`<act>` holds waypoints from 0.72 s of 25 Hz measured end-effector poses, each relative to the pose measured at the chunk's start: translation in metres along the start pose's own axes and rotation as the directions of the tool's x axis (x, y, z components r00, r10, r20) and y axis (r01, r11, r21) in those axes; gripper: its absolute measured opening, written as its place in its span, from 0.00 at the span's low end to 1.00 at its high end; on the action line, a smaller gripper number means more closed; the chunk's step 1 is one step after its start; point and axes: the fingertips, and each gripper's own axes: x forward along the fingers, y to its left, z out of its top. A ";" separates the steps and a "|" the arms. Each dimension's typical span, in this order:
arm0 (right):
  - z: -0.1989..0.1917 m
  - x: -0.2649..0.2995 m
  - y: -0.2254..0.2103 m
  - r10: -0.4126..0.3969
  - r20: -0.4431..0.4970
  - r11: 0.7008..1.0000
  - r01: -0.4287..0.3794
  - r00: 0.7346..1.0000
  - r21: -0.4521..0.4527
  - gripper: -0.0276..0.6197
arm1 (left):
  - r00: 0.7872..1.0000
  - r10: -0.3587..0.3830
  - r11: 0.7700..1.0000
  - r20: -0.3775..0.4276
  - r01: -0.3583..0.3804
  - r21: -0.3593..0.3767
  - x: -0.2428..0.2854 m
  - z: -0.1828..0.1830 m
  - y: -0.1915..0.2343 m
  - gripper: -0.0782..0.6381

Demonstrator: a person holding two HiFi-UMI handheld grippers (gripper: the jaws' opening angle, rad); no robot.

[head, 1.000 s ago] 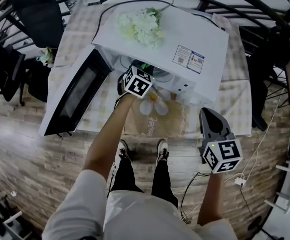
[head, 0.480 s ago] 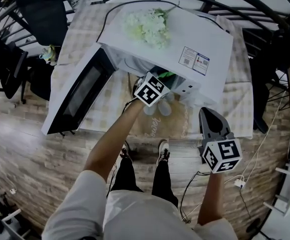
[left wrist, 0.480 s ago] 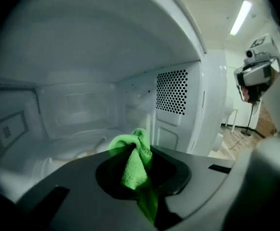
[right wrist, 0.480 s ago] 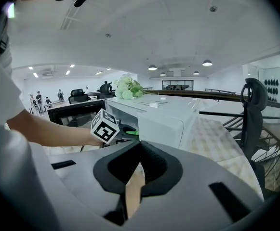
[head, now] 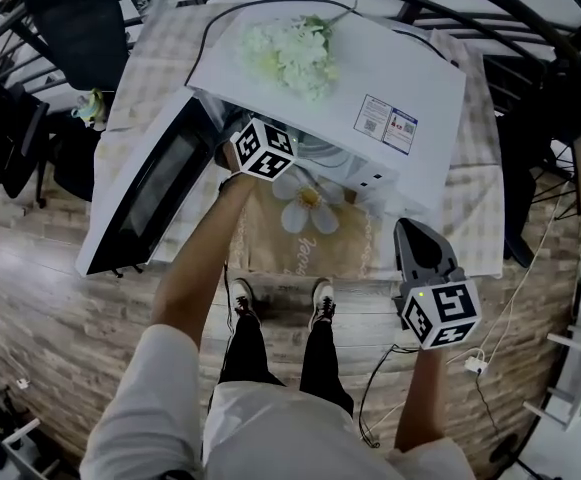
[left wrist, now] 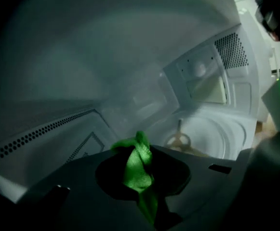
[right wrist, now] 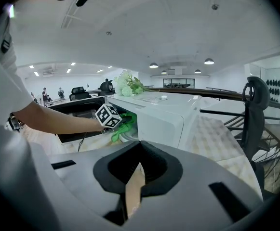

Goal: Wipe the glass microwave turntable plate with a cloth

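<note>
One cloth: left gripper pinches it — so we can rub the turntable plate.
Right gripper: closed, empty — out of our way.

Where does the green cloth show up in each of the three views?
Left gripper view: green cloth low centre, pinched in the left gripper.
Right gripper view: left of centre, at the microwave opening.
Head view: not visible.
Shared landmark: the white microwave, seen from above and from inside.
</note>
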 end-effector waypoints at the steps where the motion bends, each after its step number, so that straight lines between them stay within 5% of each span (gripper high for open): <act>1: -0.001 0.000 -0.001 0.000 -0.002 1.000 0.000 1.000 -0.001 0.06 | 0.999 -0.022 1.000 -0.035 0.023 0.012 0.006 -0.008 -0.003 0.18; 5: -0.002 0.002 0.000 0.012 -0.011 1.000 -0.012 1.000 -0.017 0.06 | 0.984 -0.143 0.990 -0.110 0.142 -0.010 0.020 -0.024 -0.028 0.18; 10: 0.000 0.003 0.000 0.020 -0.009 1.000 -0.020 1.000 -0.023 0.06 | 0.970 -0.230 0.969 -0.083 0.220 -0.113 0.013 -0.019 -0.045 0.18; 18: 0.003 0.007 0.004 0.014 0.006 1.000 -0.014 1.000 0.001 0.06 | 0.941 -0.332 0.940 -0.065 0.324 -0.107 -0.006 -0.007 -0.080 0.18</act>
